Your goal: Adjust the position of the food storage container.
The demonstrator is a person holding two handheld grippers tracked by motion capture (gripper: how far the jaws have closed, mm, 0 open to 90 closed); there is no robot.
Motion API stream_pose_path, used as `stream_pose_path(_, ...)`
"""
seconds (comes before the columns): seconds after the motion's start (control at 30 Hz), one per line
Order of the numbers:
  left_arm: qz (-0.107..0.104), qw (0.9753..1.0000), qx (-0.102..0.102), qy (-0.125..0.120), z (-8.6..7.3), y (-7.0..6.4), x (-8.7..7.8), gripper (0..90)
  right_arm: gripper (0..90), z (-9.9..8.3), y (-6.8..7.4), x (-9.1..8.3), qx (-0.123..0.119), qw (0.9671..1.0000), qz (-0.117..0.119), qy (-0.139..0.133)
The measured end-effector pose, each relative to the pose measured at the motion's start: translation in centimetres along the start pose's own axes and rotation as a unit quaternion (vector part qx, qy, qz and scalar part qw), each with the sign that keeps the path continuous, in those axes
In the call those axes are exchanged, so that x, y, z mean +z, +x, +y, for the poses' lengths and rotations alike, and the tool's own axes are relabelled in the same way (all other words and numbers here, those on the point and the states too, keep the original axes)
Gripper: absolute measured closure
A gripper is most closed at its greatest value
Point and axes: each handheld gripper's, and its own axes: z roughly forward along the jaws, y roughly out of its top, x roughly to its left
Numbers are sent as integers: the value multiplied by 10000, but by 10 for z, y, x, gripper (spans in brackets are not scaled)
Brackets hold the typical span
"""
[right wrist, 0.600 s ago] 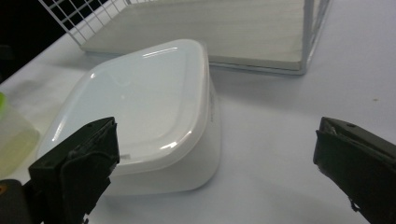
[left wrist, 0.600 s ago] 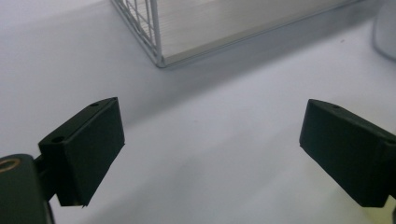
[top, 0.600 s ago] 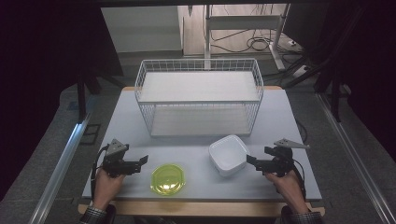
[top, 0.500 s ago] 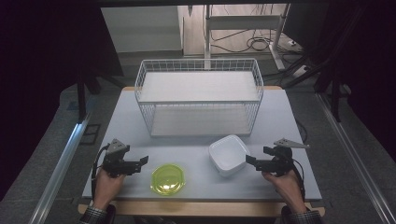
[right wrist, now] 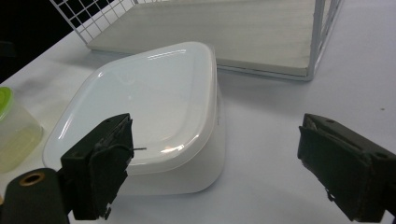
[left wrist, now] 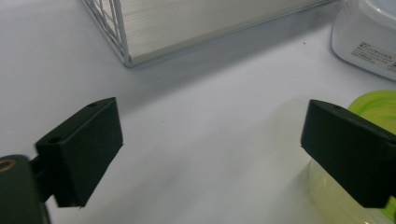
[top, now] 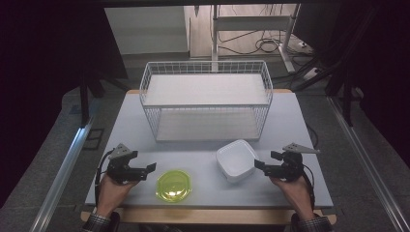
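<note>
The left tongs point(top: 151, 167) are gaping wide, gripping nothing, pointing at the green tub point(top: 174, 184) just beside them. The right tongs point(top: 258, 165) are likewise standing open and empty, facing the white box point(top: 236, 160) nearby. Both containers are sitting on the counter point(top: 203, 159) before the wire basket point(top: 206, 99); seemingly nothing is grasped yet, so all the work is remaining.

Both hands rest low, left gripper point(top: 151, 167) and right gripper point(top: 258, 165) pointing inward, jaws spread wide.
</note>
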Motion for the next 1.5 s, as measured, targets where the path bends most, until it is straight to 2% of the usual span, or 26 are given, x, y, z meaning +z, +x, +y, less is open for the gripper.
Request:
stream_pose_path(0.1,-108,9998,160,-75,3,-6,-5,151,124,0,1,0,-59,10000,-15,-13)
stream_pose_path(0.13,-168,9994,273,-108,6,-10,-7,171,125,0,2,0,-56,10000,-17,-20)
stream_pose_path(0.2,-166,9987,443,-167,9,-17,-11,218,128,0,2,0,-75,10000,-53,-26)
stream_pose_path(0.27,-196,9982,529,-206,12,-23,-14,251,131,0,3,1,-100,9999,-82,-26)
stream_pose_path(0.43,-519,9970,512,-270,19,-35,-20,237,141,2,3,-2,-142,9996,-195,-117)
stream_pose_path(0.6,-607,9953,692,-292,24,-50,-24,209,149,3,4,-5,-210,9992,-268,-205)
stream_pose_path(0.83,-726,9892,1248,-235,25,-78,-24,277,150,3,6,-4,-267,9990,-286,-204)
stream_pose_path(1.0,-939,9840,1505,-160,25,-100,-27,415,153,3,7,-4,-299,9989,-309,-200)
stream_pose_path(1.1,-1064,9814,1595,-9,23,-111,-24,564,155,3,7,-4,-318,9987,-328,-204)
stream_pose_path(1.2,-1245,9787,1628,158,20,-121,-20,712,159,3,8,-4,-344,9986,-357,-196)
stream_pose_path(1.33,-1411,9764,1614,278,16,-130,-14,889,166,3,8,-4,-359,9985,-387,-174)
stream_pose_path(1.5,-1447,9748,1644,427,10,-135,-6,900,173,3,9,-4,-378,9982,-433,-143)
